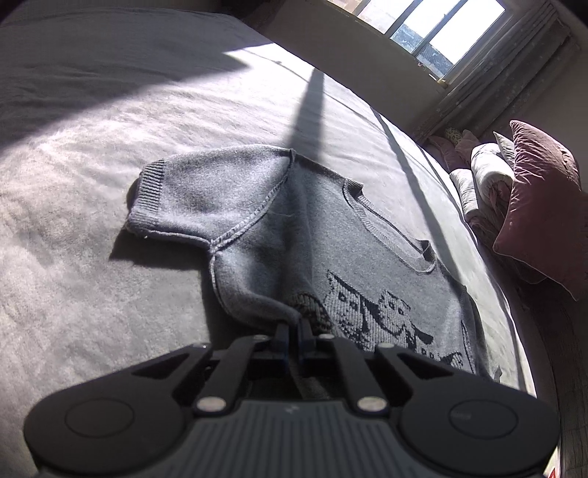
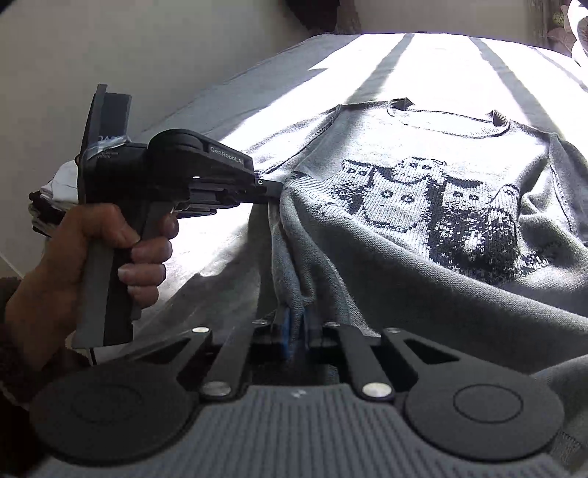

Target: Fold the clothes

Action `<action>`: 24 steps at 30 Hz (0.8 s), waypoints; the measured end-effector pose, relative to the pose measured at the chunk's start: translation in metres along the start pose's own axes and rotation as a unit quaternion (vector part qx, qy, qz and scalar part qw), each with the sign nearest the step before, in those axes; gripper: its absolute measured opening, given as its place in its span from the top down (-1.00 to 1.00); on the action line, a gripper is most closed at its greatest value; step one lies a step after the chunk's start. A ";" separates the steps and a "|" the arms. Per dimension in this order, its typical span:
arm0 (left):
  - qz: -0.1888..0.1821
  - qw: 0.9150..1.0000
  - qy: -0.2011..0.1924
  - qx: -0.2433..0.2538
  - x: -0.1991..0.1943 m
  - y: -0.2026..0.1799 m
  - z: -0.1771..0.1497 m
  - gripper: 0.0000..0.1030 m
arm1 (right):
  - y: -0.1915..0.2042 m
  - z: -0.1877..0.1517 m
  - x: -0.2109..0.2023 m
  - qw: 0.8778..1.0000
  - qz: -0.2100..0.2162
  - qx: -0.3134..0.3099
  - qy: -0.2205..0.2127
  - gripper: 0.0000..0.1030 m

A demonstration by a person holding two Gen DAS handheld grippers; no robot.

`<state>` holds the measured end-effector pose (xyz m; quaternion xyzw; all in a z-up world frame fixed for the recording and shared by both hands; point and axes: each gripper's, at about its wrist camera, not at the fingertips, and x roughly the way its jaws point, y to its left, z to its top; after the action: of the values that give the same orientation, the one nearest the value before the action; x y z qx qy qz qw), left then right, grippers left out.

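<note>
Right wrist view — both hand-held grippers (image 2: 294, 323) (image 1: 294, 327) apparently pinch the grey sweater (image 2: 422, 206).

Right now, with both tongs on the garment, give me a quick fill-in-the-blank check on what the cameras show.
1. The left tongs are ____ on a pinch of the grey sweater.
2. The sweater's front carries a knitted pattern of ____.
3. The sweater lies on a grey ____, crossed by window sunlight.
4. Beside the bed, under the window, lies a dark red ____.

Missing words: shut; owls; bed; pillow
</note>
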<state>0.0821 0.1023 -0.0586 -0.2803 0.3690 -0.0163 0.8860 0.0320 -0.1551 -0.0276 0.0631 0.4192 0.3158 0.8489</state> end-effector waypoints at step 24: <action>-0.072 0.996 0.053 0.007 0.026 -0.028 -0.009 0.89 | 0.002 0.008 -0.031 0.995 -0.031 -0.078 -0.045 0.40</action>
<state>0.1004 0.0679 -0.0662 -0.2986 0.3939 -0.0971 0.8639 0.0231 -0.1707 -0.0008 -0.0026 0.3563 0.3181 0.8786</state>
